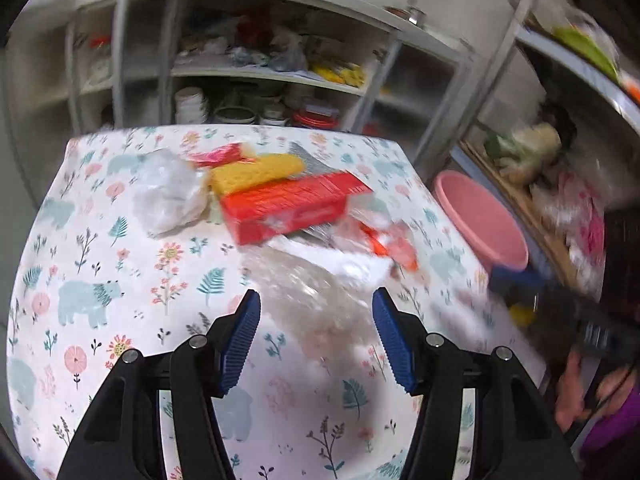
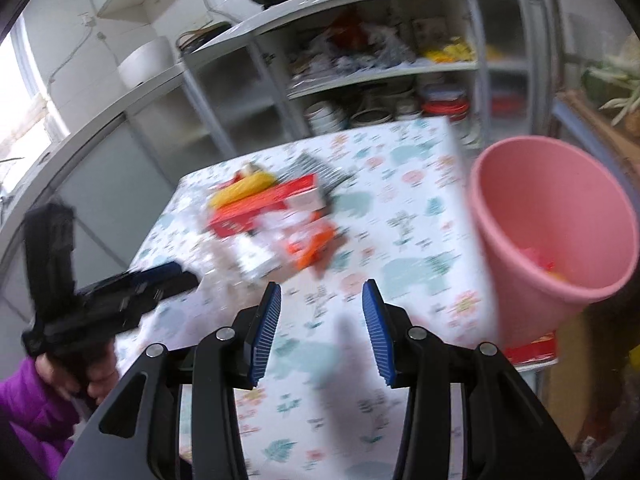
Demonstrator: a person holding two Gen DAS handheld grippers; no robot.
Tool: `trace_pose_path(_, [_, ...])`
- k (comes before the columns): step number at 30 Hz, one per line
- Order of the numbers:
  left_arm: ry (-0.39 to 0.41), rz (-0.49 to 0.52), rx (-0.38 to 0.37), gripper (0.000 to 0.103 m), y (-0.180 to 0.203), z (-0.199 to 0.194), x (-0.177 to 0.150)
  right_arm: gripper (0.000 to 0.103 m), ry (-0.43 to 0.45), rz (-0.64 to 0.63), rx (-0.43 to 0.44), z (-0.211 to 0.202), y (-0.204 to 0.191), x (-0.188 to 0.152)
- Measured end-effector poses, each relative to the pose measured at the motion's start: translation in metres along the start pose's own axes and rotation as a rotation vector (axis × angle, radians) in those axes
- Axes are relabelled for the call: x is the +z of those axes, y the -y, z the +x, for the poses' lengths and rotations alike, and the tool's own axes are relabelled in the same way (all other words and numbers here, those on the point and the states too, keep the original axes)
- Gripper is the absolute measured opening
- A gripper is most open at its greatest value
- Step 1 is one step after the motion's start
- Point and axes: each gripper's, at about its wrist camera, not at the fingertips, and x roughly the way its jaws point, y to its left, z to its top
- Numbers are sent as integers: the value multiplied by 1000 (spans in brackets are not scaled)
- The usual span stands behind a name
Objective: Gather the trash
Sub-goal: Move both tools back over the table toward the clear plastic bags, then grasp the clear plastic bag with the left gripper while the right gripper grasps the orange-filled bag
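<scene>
A pile of trash lies mid-table: a red carton [image 1: 288, 206] [image 2: 260, 208], a yellow wrapper [image 1: 256, 172] [image 2: 244, 190], a crumpled clear bag [image 1: 168, 196], an orange-and-white packet [image 1: 388, 244] [image 2: 308, 244] and clear plastic film [image 1: 312, 292]. My left gripper [image 1: 316, 304] is open and empty, its fingers either side of the film's near end. My right gripper [image 2: 322, 296] is open and empty above the tablecloth, short of the pile. A pink bucket [image 2: 552, 216] [image 1: 480, 220] stands off the table's right edge with some trash inside.
The table carries a floral bear-print cloth [image 1: 100, 264] [image 2: 400, 240]. Open white shelves [image 1: 260, 80] [image 2: 380, 80] with bowls and bags stand behind it. A cluttered rack [image 1: 552, 168] is at the right. The left gripper [image 2: 120, 296] shows in the right wrist view.
</scene>
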Motion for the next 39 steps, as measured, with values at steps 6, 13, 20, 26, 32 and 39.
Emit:
trace_pose_path(6, [-53, -95, -3, 58, -10, 14, 18, 43, -36, -41, 31, 16, -20, -5])
trace_pose_path(13, [-138, -134, -6, 47, -13, 36, 14, 43, -43, -40, 4, 20, -16, 0])
trace_pose_path(20, [-91, -128, -27, 38, -19, 23, 8, 43, -31, -18, -9, 30, -6, 19])
trace_pose_path(26, [-38, -121, -16, 37, -25, 1, 9, 43, -51, 16, -27, 53, -3, 33])
trace_pose_path(32, [-7, -122, -12, 37, -30, -13, 12, 43, -93, 60, -63, 78, 1, 36])
trace_pose_path(39, [9, -96, -5, 37, -25, -19, 13, 9, -89, 53, -44, 79, 2, 34])
